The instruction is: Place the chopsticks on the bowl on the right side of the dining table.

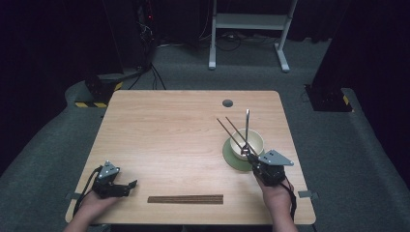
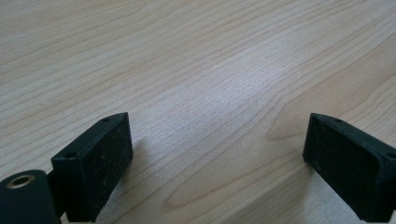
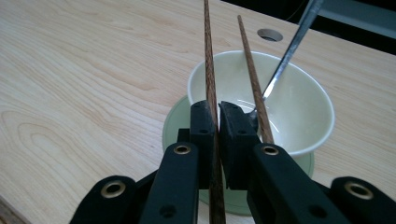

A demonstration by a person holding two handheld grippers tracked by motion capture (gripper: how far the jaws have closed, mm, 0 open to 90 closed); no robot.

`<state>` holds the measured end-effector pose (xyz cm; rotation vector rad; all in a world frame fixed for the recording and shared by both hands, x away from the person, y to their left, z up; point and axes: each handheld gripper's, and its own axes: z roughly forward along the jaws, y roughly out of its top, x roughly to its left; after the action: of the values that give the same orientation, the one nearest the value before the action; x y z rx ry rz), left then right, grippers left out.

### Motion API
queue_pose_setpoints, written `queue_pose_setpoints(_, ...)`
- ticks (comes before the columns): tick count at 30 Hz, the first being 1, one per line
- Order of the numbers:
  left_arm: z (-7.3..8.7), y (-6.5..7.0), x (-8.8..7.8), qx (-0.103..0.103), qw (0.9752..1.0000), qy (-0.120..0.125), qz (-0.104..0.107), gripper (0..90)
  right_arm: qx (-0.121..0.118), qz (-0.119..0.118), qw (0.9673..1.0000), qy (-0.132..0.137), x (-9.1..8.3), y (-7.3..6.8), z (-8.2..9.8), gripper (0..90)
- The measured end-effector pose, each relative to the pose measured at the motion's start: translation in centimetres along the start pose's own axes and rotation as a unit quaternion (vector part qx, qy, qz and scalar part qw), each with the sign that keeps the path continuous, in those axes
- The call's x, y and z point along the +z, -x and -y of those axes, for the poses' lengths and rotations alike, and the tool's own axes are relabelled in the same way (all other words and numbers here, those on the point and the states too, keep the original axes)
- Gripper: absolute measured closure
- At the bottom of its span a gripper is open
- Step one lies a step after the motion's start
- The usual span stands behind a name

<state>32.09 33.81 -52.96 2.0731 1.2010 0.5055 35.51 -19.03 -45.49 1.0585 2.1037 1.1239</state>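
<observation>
Your right gripper (image 1: pixel 250 155) has its fingers (image 3: pixel 204 135) clenched on a pair of dark brown wooden chopsticks (image 1: pixel 231 132). In the right gripper view one stick is pinched squarely between the pads; the other (image 3: pixel 252 88) lies against the outer face of the right-hand finger, so whether it is truly clamped cannot be told. Their long axis runs up and away from you, slanting toward the far left of the light wooden bench (image 1: pixel 169 135), and the two sticks splay apart toward their free ends.

What matters for the next move: the held ends sit right at the near rim of the pale green ceramic bowl (image 1: pixel 255 141), which stands on a darker green round saucer (image 1: pixel 230 157). A metal spoon (image 1: pixel 247 126) stands in the bowl, its handle leaning away over the far rim. The sticks rise over the bowl's left side, just beside that spoon.

The likely resting place, a long dark brown wooden strip (image 1: pixel 185 199), lies flat near your edge of the bench, its length running left to right between your hands. Your left gripper (image 1: pixel 126 186) rests near the left corner, fingers (image 2: pixel 93 168) released and wide apart over bare wood. The right hand is holding the sticks, so swing them leftward and turn them parallel to the strip.
</observation>
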Motion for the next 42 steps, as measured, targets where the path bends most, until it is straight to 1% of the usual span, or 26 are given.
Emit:
queue_pose_setpoints(5, 0.0, 0.0, 0.0, 0.0, 1.0, 0.0, 0.001, 8.3, 0.004, 0.008, 1.0, -0.001, 0.0, 0.5, 0.2, 84.3)
queue_pose_setpoints(7, 0.0, 0.0, 0.0, -0.001, 1.0, 0.0, 0.001, 8.4, 0.011, 0.01, 0.9999, -0.003, 0.0, 0.7, 0.4, 84.3)
queue_pose_setpoints(11, 0.0, 0.0, 0.0, -0.001, 1.0, 0.001, 0.001, 8.5, 0.012, 0.014, 0.9998, -0.006, 0.1, 1.1, 0.5, 84.3)
queue_pose_setpoints(13, 0.0, 0.0, 0.0, -0.001, 1.0, 0.0, 0.001, 8.5, 0.017, 0.012, 0.9998, -0.006, 0.1, 1.2, 0.7, 84.3)
queue_pose_setpoints(16, 0.0, 0.0, 0.0, -0.001, 1.0, 0.001, 0.001, 8.5, 0.015, 0.014, 0.9997, -0.01, 0.2, 1.3, 0.8, 84.4)
queue_pose_setpoints(23, 0.0, 0.0, 0.0, 0.0, 1.0, 0.001, 0.002, 8.6, 0.021, 0.016, 0.9996, -0.013, 0.4, 1.6, 1.0, 84.3)
queue_pose_setpoints(27, 0.0, 0.0, 0.0, 0.001, 1.0, 0.001, 0.002, 8.5, 0.021, 0.015, 0.9995, -0.018, 0.7, 1.5, 1.1, 84.3)
queue_pose_setpoints(36, 0.0, 0.0, 0.0, 0.0, 1.0, 0.001, 0.002, 8.6, 0.016, 0.017, 0.9995, -0.02, 1.1, 1.4, 0.9, 84.3)
queue_pose_setpoints(42, 0.0, 0.0, 0.0, 0.001, 1.0, 0.001, 0.002, 8.7, 0.017, 0.017, 0.9995, -0.02, 1.3, 1.4, 0.9, 84.0)
